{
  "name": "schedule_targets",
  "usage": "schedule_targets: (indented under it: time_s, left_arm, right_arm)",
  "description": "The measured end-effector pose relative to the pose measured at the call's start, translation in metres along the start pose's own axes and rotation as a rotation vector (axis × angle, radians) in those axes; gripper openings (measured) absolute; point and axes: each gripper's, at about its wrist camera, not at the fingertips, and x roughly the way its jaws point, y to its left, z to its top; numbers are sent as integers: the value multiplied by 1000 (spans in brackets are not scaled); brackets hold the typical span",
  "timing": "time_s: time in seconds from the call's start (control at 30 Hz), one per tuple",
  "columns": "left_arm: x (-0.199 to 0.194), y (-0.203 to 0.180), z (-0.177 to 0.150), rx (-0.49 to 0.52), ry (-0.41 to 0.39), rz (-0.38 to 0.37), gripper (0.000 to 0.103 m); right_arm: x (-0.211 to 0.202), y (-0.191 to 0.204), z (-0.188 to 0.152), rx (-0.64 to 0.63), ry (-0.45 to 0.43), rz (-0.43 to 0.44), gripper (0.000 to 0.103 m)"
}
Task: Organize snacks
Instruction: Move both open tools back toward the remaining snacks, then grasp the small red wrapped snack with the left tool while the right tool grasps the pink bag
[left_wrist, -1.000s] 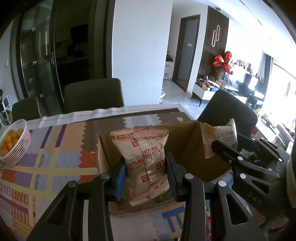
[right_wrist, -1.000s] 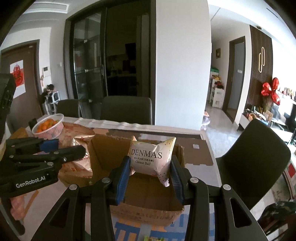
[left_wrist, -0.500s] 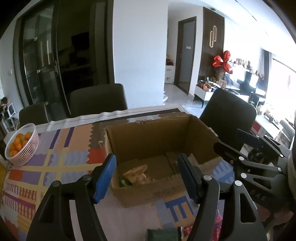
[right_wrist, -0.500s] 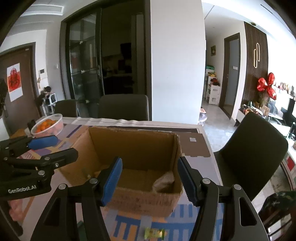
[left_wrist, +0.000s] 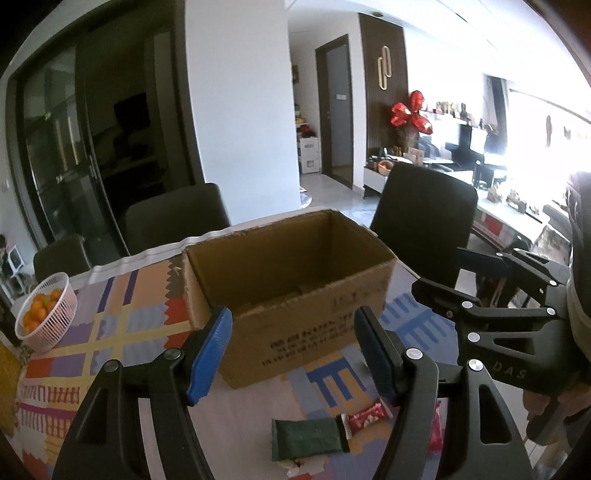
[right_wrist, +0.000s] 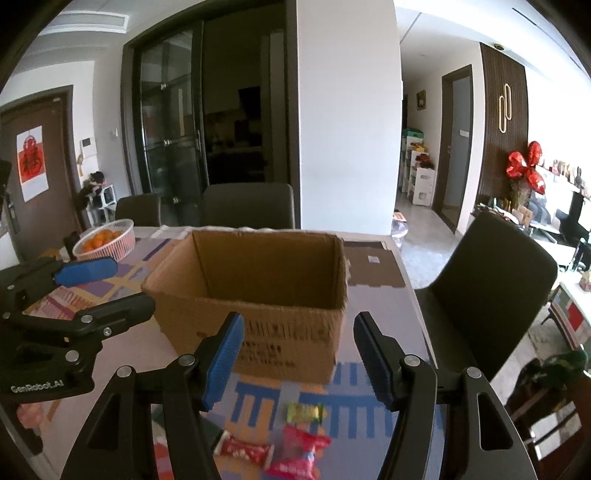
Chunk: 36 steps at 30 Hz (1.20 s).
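Observation:
An open cardboard box (left_wrist: 306, 325) (right_wrist: 258, 332) stands on the patterned table mat; its inside is hidden from both views. My left gripper (left_wrist: 293, 347) is open and empty, in front of the box. My right gripper (right_wrist: 299, 350) is open and empty, also in front of the box. Loose snacks lie on the mat below the grippers: a dark green packet (left_wrist: 308, 439), a red-and-white bar (left_wrist: 365, 415) (right_wrist: 245, 451), a red packet (right_wrist: 299, 452) and a small yellow-green candy (right_wrist: 304, 412).
A white basket of oranges (left_wrist: 46, 312) (right_wrist: 105, 243) sits at the table's left. Dark chairs (right_wrist: 491, 280) (left_wrist: 177, 218) stand around the table. A flat cardboard piece (right_wrist: 373, 269) lies behind the box. The other gripper shows in each view, the right one (left_wrist: 509, 314) and the left one (right_wrist: 62, 295).
Both grippers opened and let the biscuit pack and the cheese ball bag fall into the box. Both then drew back and up from the box, bringing loose snacks on the mat into view.

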Motion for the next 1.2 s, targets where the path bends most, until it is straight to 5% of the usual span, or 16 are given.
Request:
schedule_targets:
  time_s: [0.43,1.2]
  left_arm:
    - [13,-28,-39,92,61,-83,68]
    - [84,-58,-104,192,324,-199,68]
  right_arm:
    - [0,-5,-50,16,106,-8,63]
    - [49,-15,-117,56,335,6,63]
